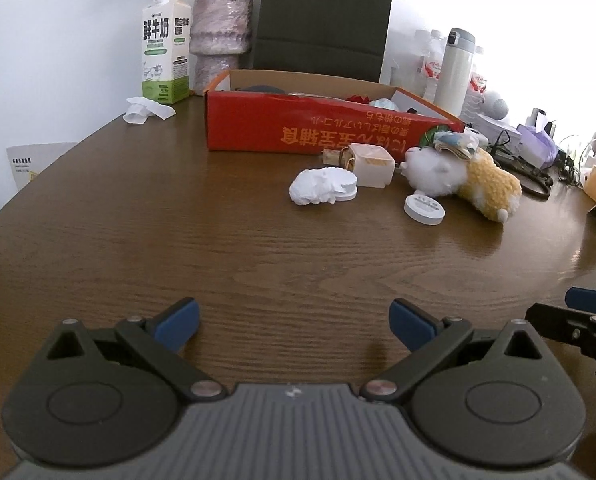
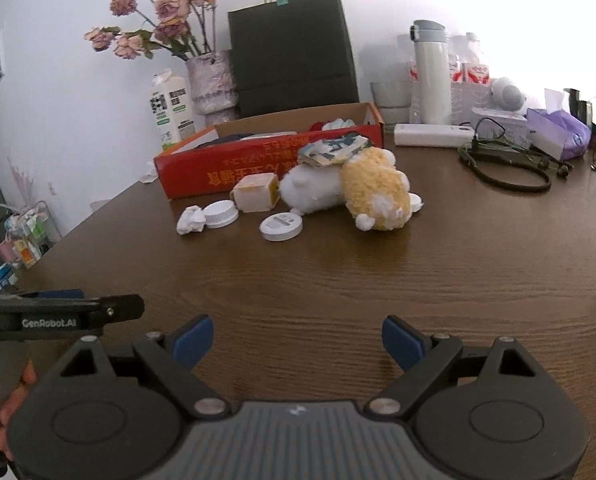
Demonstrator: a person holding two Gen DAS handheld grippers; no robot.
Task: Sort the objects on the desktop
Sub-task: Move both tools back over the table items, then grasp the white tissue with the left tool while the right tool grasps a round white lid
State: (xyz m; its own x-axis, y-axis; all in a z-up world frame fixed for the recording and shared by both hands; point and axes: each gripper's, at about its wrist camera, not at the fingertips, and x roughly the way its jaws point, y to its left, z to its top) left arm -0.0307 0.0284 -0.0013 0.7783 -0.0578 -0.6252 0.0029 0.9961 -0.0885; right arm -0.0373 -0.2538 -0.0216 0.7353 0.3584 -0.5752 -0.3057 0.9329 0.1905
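Over the near edge of the brown wooden table [image 1: 217, 240], seen from the left wrist, the left gripper [image 1: 293, 326] hangs with its blue-padded jaws spread wide and nothing between them, only bare wood grain below; well ahead lies the clutter to be sorted: a crumpled white paper ball [image 1: 312, 188] touching a ribbed white lid [image 1: 344, 184], a cream cube box [image 1: 372, 164] just behind them, a round white disc [image 1: 424, 209] lying flat, and a white-and-yellow plush toy [image 1: 464, 178] on its side with a patterned cloth on top; behind all this stands the red cardboard box [image 1: 298, 128], open-topped with things already inside, and farther back a milk carton [image 1: 165, 48], a pink vase [image 1: 221, 28] and a dark paper bag [image 1: 324, 16]; the tip of the right gripper [image 1: 586, 312] pokes in at the right edge. Seen from the right wrist, the right gripper [image 2: 297, 342] likewise stands wide apart and empty above the table [image 2: 418, 300]; the plush toy [image 2: 350, 190] lies straight ahead, touching the red cardboard box [image 2: 201, 168], with the round white disc [image 2: 281, 227] just in front of it, the cream cube box [image 2: 255, 192], ribbed white lid [image 2: 220, 213] and crumpled white paper ball [image 2: 191, 220] trailing off to the left; a white flask [image 2: 430, 72], a black cable [image 2: 506, 168] and a purple packet [image 2: 562, 132] sit at the far right; the left gripper [image 2: 57, 312] shows at the left edge, fingers of the hand holding it visible below.
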